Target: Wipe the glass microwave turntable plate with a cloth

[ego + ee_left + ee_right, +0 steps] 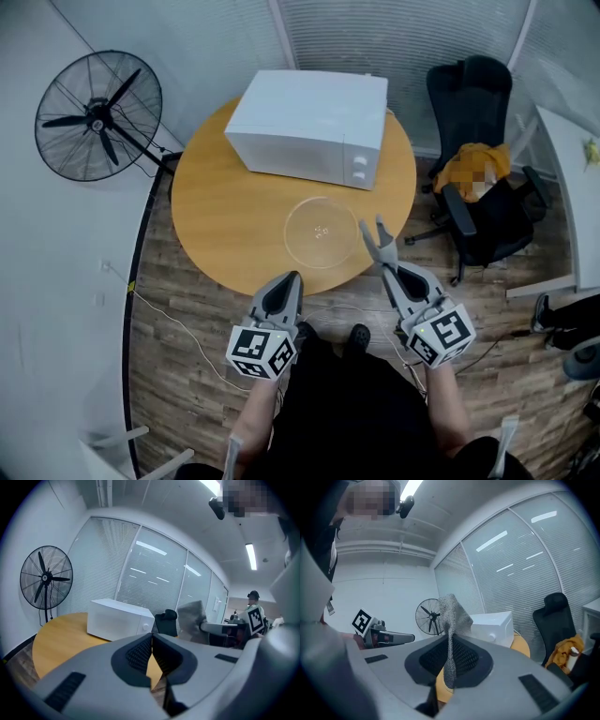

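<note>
The clear glass turntable plate [323,232] lies flat on the round wooden table [216,206], in front of the white microwave [309,127]. My right gripper [373,232] hovers at the plate's right rim, shut on a grey cloth [452,616] that sticks up from between its jaws. In the left gripper view that cloth [192,618] shows to the right. My left gripper [292,277] is held just off the table's near edge, below the plate. It is shut with nothing in it [152,639].
A black standing fan [98,115] is left of the table. A black office chair [478,169] with a yellow item on its seat stands to the right, beside a white desk [577,187]. A cable [169,319] runs over the wooden floor.
</note>
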`<state>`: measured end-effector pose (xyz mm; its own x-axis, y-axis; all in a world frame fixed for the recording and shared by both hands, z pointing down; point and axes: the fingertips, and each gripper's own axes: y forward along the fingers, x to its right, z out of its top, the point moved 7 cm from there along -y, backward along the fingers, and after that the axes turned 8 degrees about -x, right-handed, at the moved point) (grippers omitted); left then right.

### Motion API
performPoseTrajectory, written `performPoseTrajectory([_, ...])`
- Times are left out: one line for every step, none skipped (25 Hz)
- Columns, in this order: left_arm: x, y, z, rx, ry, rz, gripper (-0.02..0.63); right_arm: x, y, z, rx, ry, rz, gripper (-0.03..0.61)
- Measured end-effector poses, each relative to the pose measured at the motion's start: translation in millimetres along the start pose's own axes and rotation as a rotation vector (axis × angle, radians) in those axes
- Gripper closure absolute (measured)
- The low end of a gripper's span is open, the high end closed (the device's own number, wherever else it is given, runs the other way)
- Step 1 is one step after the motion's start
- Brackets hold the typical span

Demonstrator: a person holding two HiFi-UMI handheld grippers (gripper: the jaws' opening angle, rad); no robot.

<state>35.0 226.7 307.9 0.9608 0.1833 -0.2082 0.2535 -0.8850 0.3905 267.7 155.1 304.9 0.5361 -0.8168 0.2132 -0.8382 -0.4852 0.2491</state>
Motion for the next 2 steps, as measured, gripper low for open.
performPoseTrajectory([0.3,0.4,0.1,0.001,-0.001,0.0,0.616,0.4,-0.5,0.3,0.001,-0.003,-0.002,0.557])
performPoseTrajectory([0.6,0.9,0.3,0.002,-0.001,0.0,0.617,0.7,-1.0,0.6,0.003,-0.005,-0.004,0.557])
